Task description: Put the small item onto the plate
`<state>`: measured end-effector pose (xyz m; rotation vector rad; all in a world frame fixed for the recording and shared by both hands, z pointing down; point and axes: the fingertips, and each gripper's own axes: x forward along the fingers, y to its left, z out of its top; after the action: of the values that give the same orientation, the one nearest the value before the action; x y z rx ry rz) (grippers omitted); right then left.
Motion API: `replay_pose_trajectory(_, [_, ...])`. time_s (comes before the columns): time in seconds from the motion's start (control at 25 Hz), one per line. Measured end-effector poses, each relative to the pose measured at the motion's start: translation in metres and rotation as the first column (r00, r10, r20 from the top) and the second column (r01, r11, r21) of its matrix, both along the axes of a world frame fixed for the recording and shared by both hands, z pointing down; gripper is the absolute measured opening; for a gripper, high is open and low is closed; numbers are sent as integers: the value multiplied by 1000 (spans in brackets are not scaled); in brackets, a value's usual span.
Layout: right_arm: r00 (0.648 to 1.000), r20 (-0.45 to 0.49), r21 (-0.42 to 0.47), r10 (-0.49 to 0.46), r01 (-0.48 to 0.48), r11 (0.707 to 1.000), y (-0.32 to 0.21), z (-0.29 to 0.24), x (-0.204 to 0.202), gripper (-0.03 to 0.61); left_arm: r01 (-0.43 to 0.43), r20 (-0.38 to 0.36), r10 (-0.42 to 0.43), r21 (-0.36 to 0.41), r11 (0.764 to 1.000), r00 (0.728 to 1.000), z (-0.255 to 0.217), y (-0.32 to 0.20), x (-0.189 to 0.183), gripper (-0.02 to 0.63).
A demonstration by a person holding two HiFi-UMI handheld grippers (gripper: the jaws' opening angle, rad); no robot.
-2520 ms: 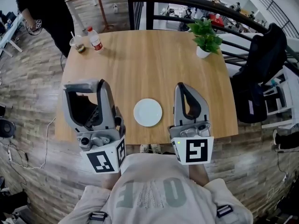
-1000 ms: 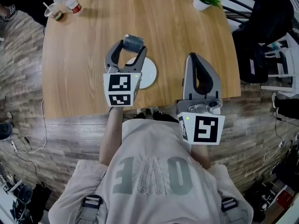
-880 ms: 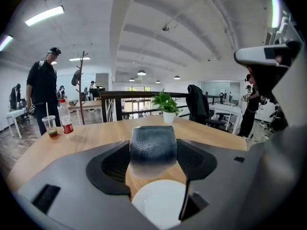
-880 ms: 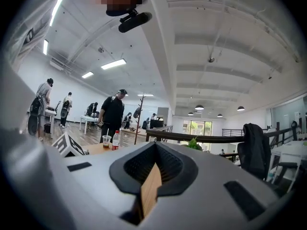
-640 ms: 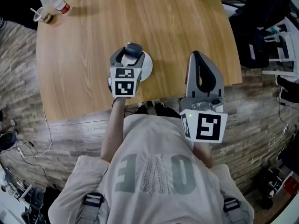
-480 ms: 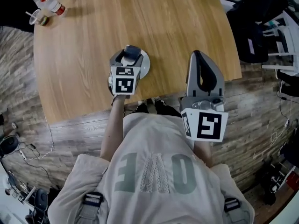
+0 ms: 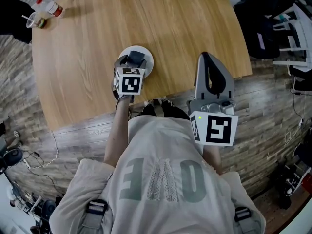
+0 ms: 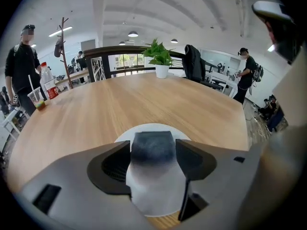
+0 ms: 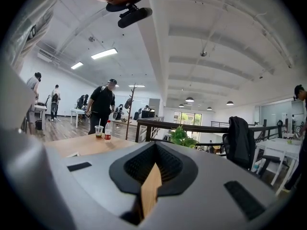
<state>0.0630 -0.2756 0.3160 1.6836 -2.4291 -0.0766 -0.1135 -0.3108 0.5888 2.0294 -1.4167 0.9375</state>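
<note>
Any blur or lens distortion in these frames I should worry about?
Left gripper view: the small item, close between the jaws, is soft-focus; the plate and table beyond look sharp; black vignette at the corners. Right gripper view: strong fisheye, background crisp. Head view: table edges bow, lighting even, no glare.

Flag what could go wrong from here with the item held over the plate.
1. The left gripper holds the dark small item over the plate. Whether it touches cannot be told, so opening now might let it bounce or roll off.
2. The plate sits near the table edge; a sideways nudge on withdrawal might slide it toward that edge.
</note>
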Motion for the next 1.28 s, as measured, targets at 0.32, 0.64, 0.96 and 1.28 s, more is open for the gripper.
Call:
replay_pose_trajectory(0.32, [1000, -9, 1, 4, -4, 1000, 2, 1, 6, 17, -1, 17, 1, 0, 1000, 1000, 6, 1, 2, 298])
replay_pose_trajectory(0.64, [1000, -5, 2, -21, 21, 1000, 0, -1, 3, 17, -4, 47, 3, 30, 1000, 999, 3, -1, 5, 298])
replay_pose_trajectory(0.96, [998, 33, 51, -61, 60, 997, -9, -13, -2, 17, 36, 6, -39, 258, 965, 999, -90, -32, 3, 299])
replay_pose_trajectory(1.28, [984, 60, 207, -169, 153, 966, -29, -64, -33, 17, 142, -178, -29, 663, 735, 984, -277, -44, -19, 286])
